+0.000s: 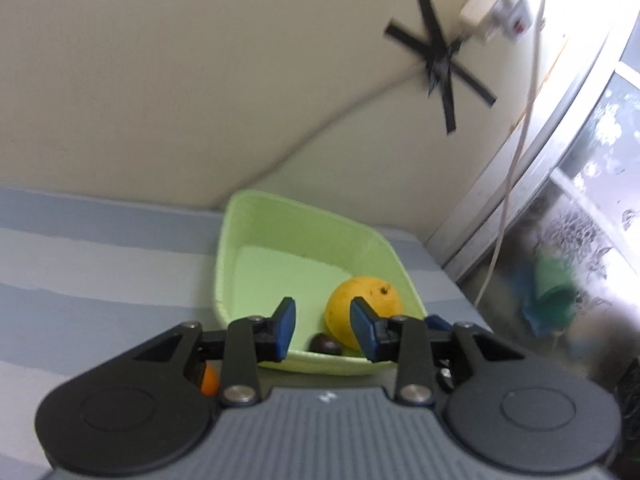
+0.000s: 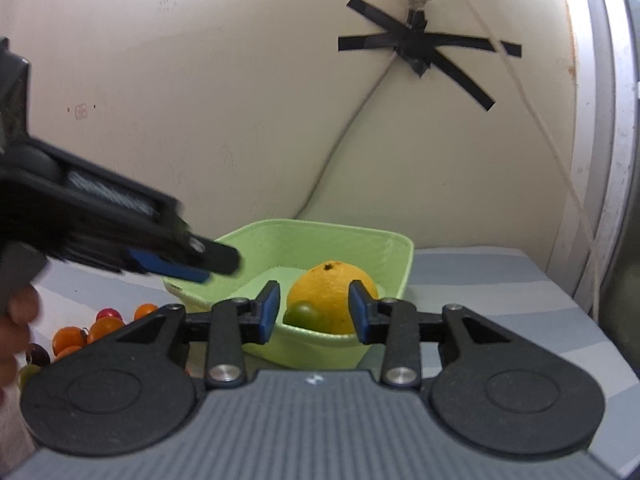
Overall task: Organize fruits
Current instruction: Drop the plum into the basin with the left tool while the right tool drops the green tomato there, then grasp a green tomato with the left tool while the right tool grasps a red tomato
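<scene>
1. Striped grey-blue cloth covers the table (image 2: 500, 280), a soft base that keeps round fruit from rolling; it runs up against a cream wall.
2. Pale green plastic forms the basket (image 2: 394, 268), which stands near the far corner of the table, within reach of both claws, and serves as the collecting place for the fruit.
3. Yellow-orange and the largest fruit, the orange (image 2: 330, 294) lies inside the basket against its near wall, probably because it settled where it was dropped.
4. Black and blue, the left claw (image 1: 322, 330) hangs over the basket's near rim with its fingers apart and nothing between them; in the right wrist view it reaches over the rim from the left. I judge it has nothing more to hold here.
5. The right claw (image 2: 312, 314) matches it in build and also stands at the near rim, fingers apart and empty, with the orange beyond the gap rather than gripped.
6. Green, a small round fruit (image 2: 302, 314) rests in the basket touching the orange; the left wrist view shows a small dark fruit (image 1: 326, 344) there too.
7. Orange, red and purple small tomatoes (image 2: 86, 330) lie loose on the cloth to the left of the basket, not yet sorted, so the task looks only partly done.
</scene>
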Demonstrator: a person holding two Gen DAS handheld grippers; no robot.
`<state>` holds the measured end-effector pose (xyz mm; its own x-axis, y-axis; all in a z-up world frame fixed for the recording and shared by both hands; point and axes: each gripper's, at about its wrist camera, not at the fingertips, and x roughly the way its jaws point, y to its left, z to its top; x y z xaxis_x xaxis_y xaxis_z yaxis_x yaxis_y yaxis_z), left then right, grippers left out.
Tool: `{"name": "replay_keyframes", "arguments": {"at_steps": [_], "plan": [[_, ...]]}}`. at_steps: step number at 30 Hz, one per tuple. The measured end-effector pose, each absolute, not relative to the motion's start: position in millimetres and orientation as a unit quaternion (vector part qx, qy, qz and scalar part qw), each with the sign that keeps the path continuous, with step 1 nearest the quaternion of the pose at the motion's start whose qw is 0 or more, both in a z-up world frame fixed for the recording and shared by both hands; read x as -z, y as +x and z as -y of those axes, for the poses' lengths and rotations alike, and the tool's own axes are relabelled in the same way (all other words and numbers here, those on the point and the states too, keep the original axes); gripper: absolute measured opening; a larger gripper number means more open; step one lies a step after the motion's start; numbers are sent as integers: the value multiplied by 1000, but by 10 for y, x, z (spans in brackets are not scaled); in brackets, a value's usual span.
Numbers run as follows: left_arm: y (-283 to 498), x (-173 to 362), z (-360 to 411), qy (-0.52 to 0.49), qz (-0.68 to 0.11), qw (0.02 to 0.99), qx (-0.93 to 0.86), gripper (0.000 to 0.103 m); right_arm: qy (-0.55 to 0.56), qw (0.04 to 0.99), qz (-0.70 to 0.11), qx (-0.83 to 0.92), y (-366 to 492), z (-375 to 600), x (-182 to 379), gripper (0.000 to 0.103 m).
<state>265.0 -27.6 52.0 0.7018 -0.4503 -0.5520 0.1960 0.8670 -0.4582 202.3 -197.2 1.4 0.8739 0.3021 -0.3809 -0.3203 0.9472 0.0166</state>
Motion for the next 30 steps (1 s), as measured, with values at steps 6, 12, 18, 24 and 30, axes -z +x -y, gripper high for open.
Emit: {"name": "replay_keyframes", "arguments": {"at_steps": [6, 12, 18, 24, 30], "plan": [[1851, -724, -318, -207, -292, 924, 134, 32, 2, 969, -177, -174, 1805, 1986, -139, 40], [1159, -397, -858, -218, -312, 923, 59, 32, 23, 949, -213, -232, 1507, 1882, -163, 40], [922, -125, -868, -223, -336, 911, 83, 33, -21, 935, -231, -269, 1076, 1623, -97, 40], [1060, -60, -595, -204, -346, 909, 108, 47, -110, 928, -229, -271, 931, 1272, 3, 40], [1161, 30, -429, -190, -360, 907, 110, 44, -158, 924, -232, -257, 968, 1111, 63, 41]]}}
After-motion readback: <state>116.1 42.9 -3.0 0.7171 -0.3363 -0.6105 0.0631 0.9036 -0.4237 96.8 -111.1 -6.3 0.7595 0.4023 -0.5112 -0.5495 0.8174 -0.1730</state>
